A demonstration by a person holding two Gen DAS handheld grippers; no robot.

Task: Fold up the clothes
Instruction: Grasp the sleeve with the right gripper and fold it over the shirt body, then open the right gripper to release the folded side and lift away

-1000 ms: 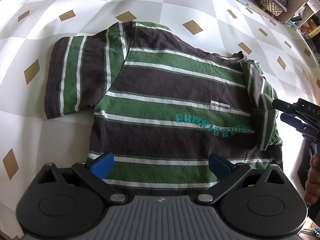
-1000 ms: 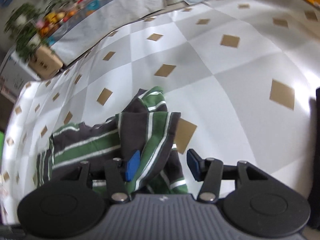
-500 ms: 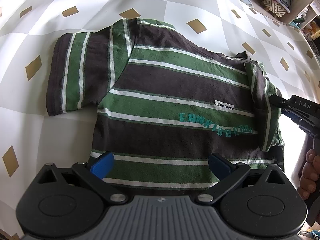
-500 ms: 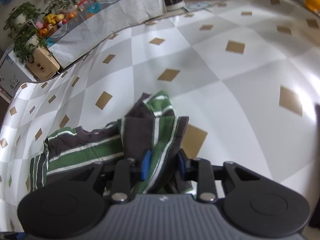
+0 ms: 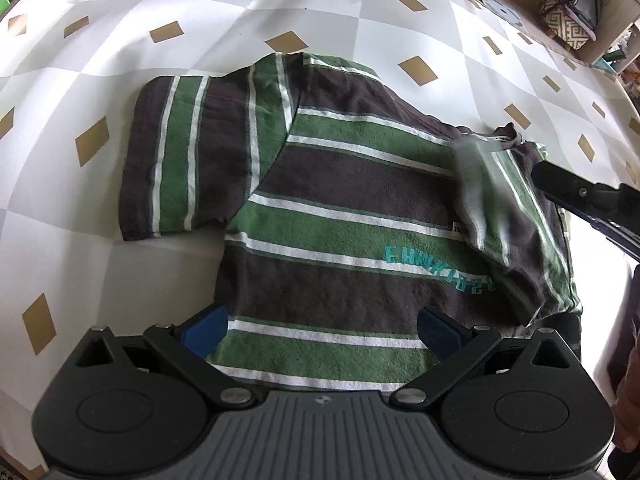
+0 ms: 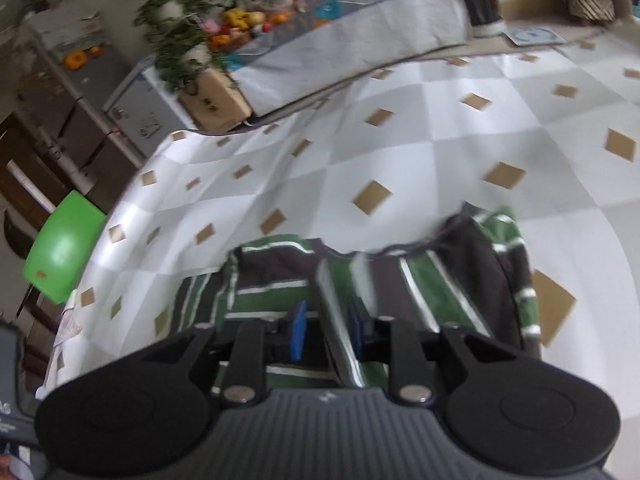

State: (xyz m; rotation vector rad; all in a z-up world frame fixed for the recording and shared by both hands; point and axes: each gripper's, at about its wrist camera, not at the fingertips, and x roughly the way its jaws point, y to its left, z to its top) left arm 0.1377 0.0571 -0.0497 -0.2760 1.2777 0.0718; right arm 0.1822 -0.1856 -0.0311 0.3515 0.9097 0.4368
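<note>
Left gripper (image 5: 320, 330): jaws wide, holding nothing — above striped shirt (image 5: 320, 216).
Right gripper (image 6: 326, 330): jaws easing apart, sleeve (image 6: 460, 280) between them.

You see a dark grey, green and white striped knit-cotton T-shirt (image 5: 340, 216), matt and slightly fuzzy, lying on a glossy, smooth grey-and-white checked tablecloth (image 5: 224, 12); beside it, your matt black plastic gripper (image 5: 322, 330) with blue pads.

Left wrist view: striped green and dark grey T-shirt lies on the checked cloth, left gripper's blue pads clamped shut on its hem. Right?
Not quite. In the left wrist view the left gripper stands wide open over the striped green and dark grey T-shirt, pads apart and holding nothing. The shirt does lie on the checked cloth.
</note>
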